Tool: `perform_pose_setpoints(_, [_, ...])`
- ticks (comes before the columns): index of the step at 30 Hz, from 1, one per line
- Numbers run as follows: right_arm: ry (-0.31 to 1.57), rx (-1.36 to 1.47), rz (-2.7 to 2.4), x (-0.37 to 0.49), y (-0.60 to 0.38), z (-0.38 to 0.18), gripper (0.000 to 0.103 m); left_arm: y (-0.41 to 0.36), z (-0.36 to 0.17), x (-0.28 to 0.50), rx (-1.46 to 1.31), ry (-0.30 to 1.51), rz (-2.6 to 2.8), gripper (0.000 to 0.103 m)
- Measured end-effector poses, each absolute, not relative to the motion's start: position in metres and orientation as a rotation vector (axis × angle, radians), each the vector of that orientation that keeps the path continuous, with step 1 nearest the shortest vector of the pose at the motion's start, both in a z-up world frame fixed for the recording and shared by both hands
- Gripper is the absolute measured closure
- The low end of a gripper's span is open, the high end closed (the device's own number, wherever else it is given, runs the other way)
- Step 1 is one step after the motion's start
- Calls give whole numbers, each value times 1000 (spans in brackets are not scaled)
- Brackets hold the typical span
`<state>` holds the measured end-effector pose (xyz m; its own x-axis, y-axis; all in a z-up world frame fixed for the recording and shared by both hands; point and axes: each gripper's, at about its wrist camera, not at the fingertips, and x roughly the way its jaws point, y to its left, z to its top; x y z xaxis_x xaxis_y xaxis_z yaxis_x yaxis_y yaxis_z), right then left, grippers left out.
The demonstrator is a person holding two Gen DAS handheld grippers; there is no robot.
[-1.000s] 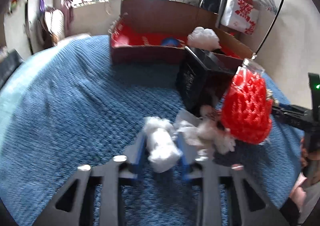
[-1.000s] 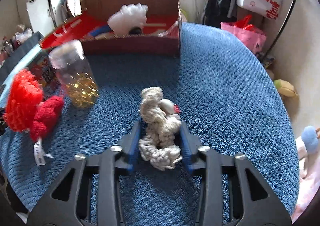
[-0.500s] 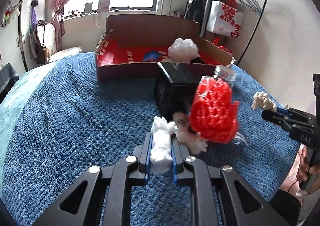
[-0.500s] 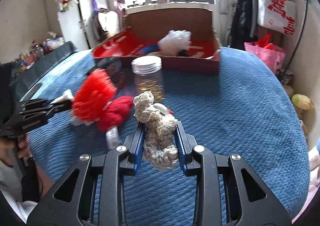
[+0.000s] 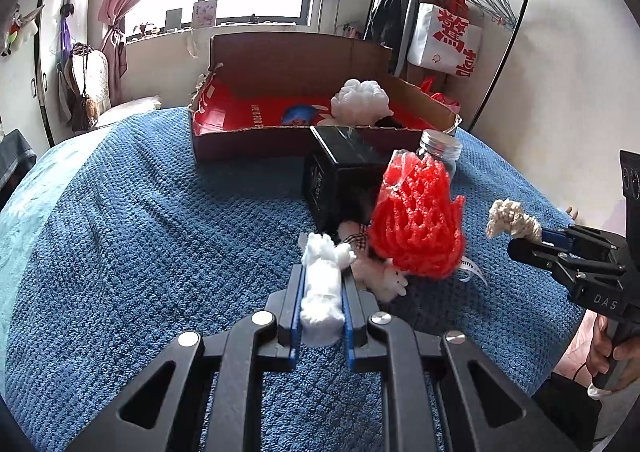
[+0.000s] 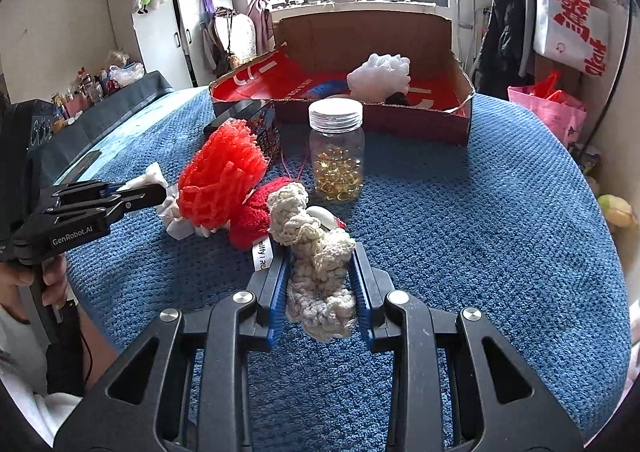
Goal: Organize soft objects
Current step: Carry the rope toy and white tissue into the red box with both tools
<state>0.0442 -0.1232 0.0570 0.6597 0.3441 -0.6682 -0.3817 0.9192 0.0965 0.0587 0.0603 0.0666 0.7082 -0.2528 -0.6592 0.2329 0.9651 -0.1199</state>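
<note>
Between the left gripper's (image 5: 322,302) clamped fingers sits white fluff (image 5: 322,292); the right gripper (image 6: 320,284) pinches cream rope (image 6: 316,264).

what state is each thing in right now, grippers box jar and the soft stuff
left gripper: jaws shut on white fluffy piece
right gripper: jaws shut on cream knitted rope
cardboard box: open, white puff inside
glass jar: upright, lid on
red foam net: lying on the blanket
black box: tilted
</note>
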Motion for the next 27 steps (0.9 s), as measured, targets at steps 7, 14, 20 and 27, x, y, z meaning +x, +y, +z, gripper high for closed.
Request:
perform_pose_setpoints(7, [749,-58,399,46,-124,56,75,60,68,60,-16,734,-265,86])
perform_pose_setpoints(14, [778,-60,337,61,-137,54,75,64,65,76,-5,764,-245,86])
perform_pose_setpoints(20, [817,-70,275,86,-152,50,75,72,62,101,-4,799,-235,86])
perform_pose_setpoints(27, [833,-89,244,120,-161,54,75,76,68,138,6,818,-233,86])
